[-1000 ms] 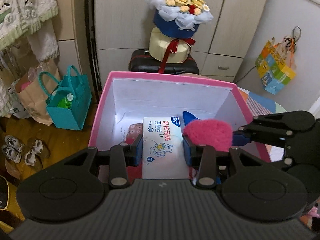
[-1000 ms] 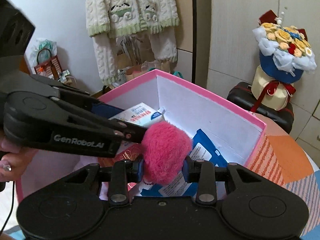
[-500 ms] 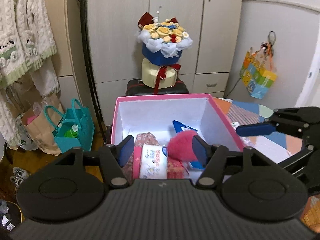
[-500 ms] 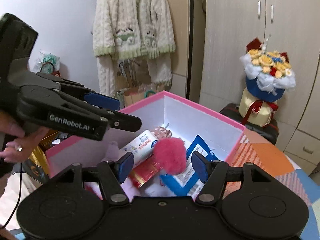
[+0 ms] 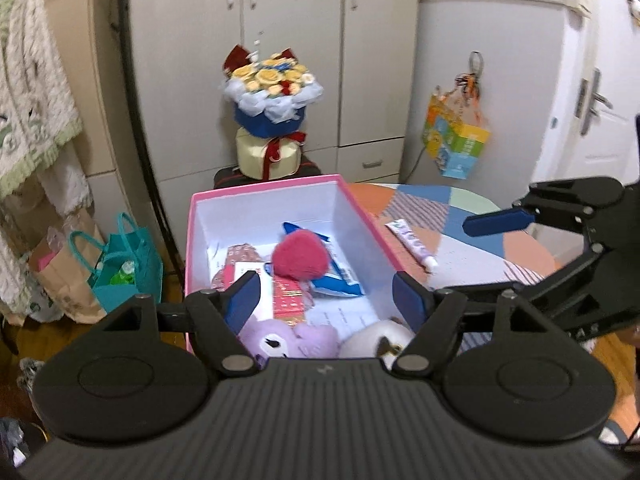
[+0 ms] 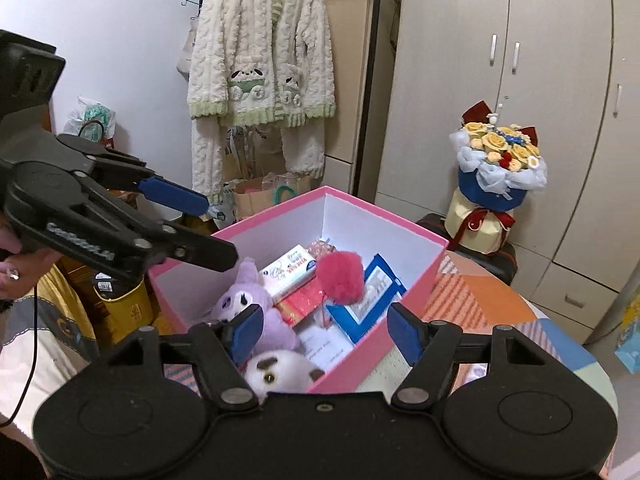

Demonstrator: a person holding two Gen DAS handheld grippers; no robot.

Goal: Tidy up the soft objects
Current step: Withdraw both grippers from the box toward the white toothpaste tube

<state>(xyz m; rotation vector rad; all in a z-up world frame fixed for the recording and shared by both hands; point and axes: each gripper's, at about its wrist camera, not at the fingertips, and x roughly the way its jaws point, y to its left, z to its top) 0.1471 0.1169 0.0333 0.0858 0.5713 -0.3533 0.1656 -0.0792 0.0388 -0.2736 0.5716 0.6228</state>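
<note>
A pink box with white walls holds a fluffy pink ball. Under and beside the ball lie a white tissue pack, a blue wipes pack and a red packet. A purple plush and a white plush fill the near end. My left gripper hangs above the box, its jaws opening with nothing held. My right gripper is also opening and holds nothing.
The box stands on a round table with a patchwork cloth, where a small tube lies. Behind are a wardrobe, a flower bouquet on a suitcase, a teal bag and a hanging fleece suit. A person's hand holds the left gripper.
The left gripper let go of the tissue pack and the right let go of the pink ball. Both opened and drew back and up; the two things now lie in the box.
</note>
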